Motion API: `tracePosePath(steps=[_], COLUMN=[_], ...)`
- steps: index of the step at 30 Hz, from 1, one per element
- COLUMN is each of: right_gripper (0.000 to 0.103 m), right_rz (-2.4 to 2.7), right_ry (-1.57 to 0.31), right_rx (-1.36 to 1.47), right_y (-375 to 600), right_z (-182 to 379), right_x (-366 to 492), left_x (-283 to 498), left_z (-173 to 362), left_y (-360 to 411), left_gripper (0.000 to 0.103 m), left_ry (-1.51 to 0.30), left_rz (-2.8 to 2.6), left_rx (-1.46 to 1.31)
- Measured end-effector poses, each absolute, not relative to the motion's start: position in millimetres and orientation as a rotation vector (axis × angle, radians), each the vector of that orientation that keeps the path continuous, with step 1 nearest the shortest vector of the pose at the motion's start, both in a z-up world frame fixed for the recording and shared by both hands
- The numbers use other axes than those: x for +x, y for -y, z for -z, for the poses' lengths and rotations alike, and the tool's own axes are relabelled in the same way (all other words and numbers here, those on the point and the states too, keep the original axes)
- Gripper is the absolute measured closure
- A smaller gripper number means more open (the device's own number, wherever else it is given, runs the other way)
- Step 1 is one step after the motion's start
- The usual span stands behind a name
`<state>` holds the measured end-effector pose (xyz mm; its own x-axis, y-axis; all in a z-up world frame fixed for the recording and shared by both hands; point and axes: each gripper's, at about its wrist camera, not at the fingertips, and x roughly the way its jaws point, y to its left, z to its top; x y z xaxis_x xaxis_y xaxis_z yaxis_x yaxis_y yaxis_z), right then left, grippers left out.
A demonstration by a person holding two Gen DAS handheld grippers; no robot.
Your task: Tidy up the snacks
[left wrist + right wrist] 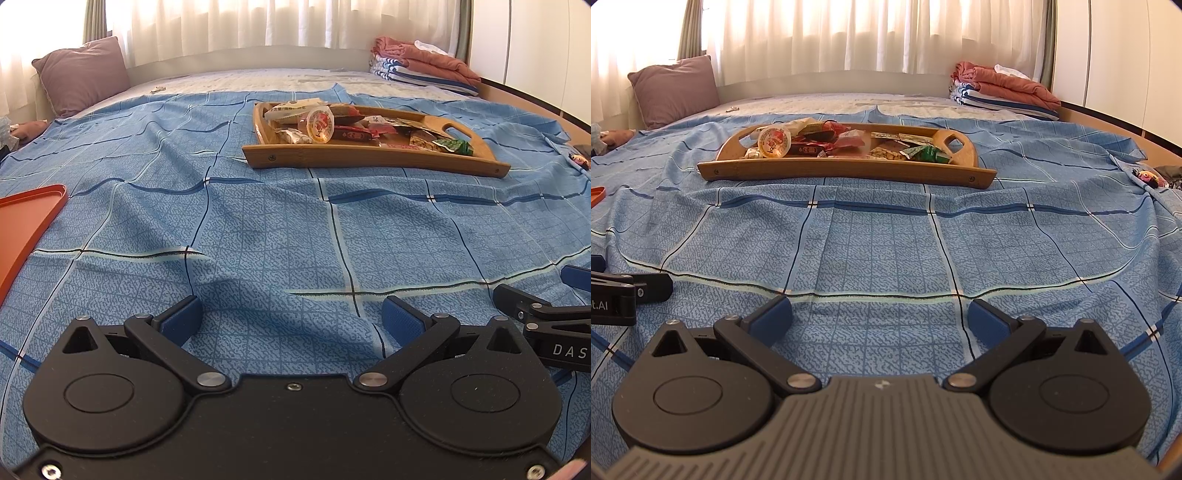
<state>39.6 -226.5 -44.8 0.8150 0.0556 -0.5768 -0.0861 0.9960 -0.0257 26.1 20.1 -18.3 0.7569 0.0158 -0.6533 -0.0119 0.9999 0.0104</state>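
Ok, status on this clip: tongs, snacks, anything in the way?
Left tongs open, empty. Right tongs open, empty. Snacks piled in wooden tray, untouched. Orange tray at left; only bedsheet between.

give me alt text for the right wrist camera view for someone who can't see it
An open two-finger gripper with blue pads hovers empty over a blue checked bedsheet, facing a curved wooden tray piled with wrapped snacks. Behind are a mauve pillow, folded laundry and white curtains.

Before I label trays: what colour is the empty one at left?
Orange tray, best in the left wrist view.
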Motion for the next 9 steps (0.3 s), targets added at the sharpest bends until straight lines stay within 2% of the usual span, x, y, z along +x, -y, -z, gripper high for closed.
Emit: tracePosePath(steps=[9], right_gripper=[0.000], right_rz=[-0.075], right_ry=[-0.610], right_rx=[-0.052], right_y=[226.0], right_z=[45.0], right_x=[41.0], left_x=[26.6], left_z=[17.0], left_y=[-18.3], left_gripper=[0.000], left_ry=[-0.701], left_rz=[-0.012], left_rx=[0.013])
